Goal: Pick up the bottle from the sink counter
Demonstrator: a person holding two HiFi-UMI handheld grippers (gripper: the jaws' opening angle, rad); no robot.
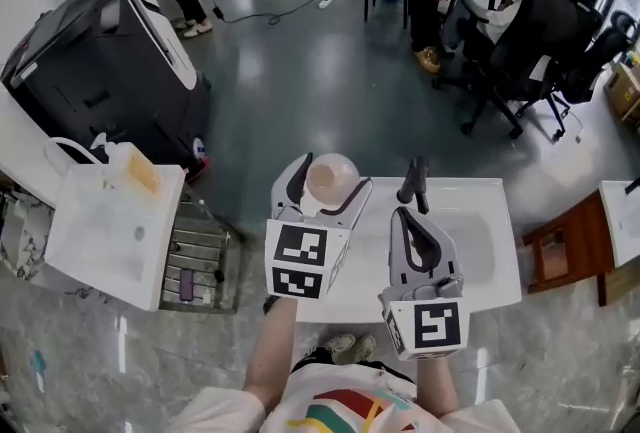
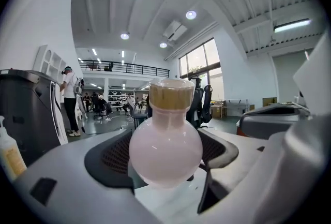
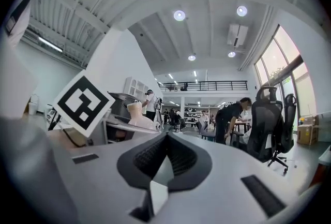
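Observation:
The bottle (image 1: 332, 179) is a round pale-pink flask with a tan cap. It sits between the jaws of my left gripper (image 1: 330, 185), which is shut on its bulb over the left end of the white sink counter (image 1: 485, 193). In the left gripper view the bottle (image 2: 165, 148) stands upright and fills the gap between the dark pads (image 2: 106, 158); I cannot tell whether its base touches the counter. My right gripper (image 1: 403, 217) hovers beside the black faucet (image 1: 414, 181), jaws together and empty. The right gripper view shows its shut jaws (image 3: 166, 139).
The sink basin (image 1: 478, 243) lies right of my right gripper. At the left are a white tub (image 1: 105, 226), a soap bottle (image 1: 135, 167), a metal rack (image 1: 200, 259) and a black machine (image 1: 95, 56). A brown table (image 1: 578, 243) is at the right. People and office chairs (image 1: 530, 41) are beyond.

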